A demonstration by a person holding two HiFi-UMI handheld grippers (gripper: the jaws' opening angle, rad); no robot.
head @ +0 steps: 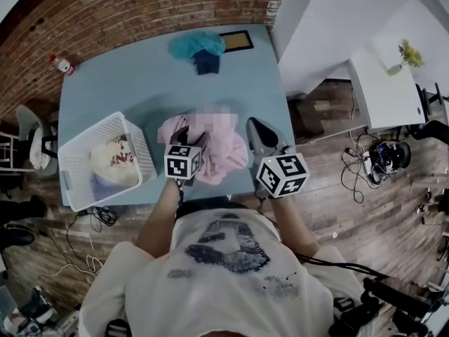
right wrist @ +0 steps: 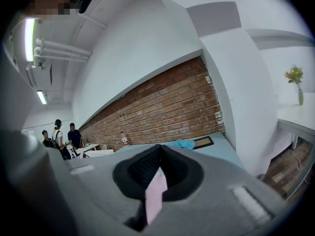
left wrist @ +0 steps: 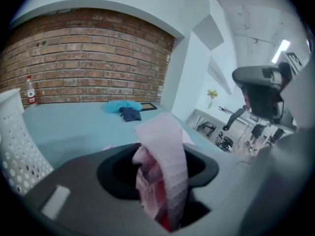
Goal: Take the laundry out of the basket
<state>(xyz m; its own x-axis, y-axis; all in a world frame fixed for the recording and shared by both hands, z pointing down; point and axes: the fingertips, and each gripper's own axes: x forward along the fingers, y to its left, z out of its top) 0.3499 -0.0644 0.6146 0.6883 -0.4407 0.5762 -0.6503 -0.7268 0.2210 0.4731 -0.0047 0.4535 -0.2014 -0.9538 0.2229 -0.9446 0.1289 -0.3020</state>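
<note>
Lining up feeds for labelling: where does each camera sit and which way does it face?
Head view: on the head, looking steeply down at table, basket, pink cloth; forearms, shirt, left gripper, right gripper show.
Left gripper view: on that gripper, facing the brick wall; jaws apart around the cloth.
Right gripper view: likewise, facing that wall; jaws shut on cloth.
Both gripper views share wall, bottle.

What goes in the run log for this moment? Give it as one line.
left gripper: jaws apart, pink cloth between | right gripper: jaws shut on pink cloth | basket: laundry inside
</note>
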